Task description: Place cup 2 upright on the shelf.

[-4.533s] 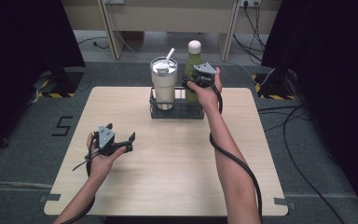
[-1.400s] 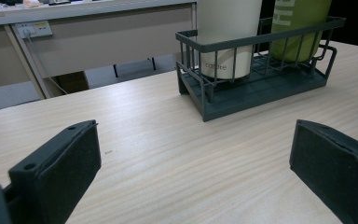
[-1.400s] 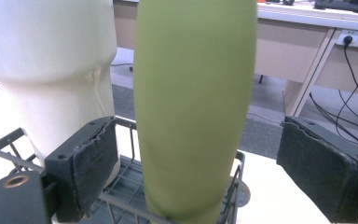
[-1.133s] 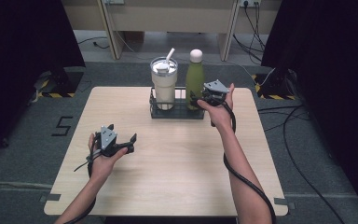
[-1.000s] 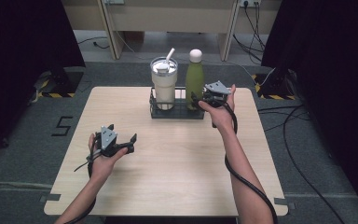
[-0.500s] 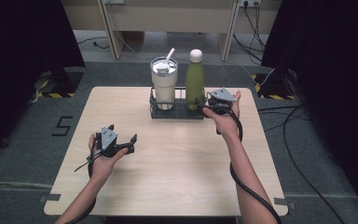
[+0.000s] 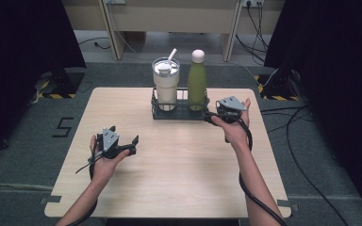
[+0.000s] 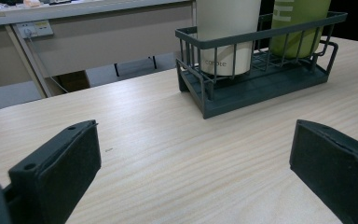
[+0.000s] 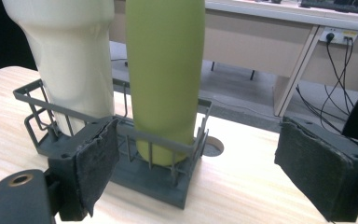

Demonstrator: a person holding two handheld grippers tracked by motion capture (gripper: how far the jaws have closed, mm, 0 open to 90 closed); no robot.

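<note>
At the far middle of the pale wooden table [image 7: 179, 169], a dark wire rack [image 7: 179, 113] holds a cream lidded tumbler with a straw [image 7: 165, 82] and, just beside it on the right, a tall green metal bottle with a pale cap [image 7: 197, 80]. A few seconds ago the right gripper [image 7: 210, 117] was up at the bottle inside the rack; it has since drawn back and sunk to the rack's right end, jaws spread with nothing between them, though they have just been closing a little. That suggests the bottle has been delivered and let go. It stands upright, long axis vertical, cap up. The left gripper [image 7: 131, 143] rests near the table's left side, jaws wide apart and empty.
</note>
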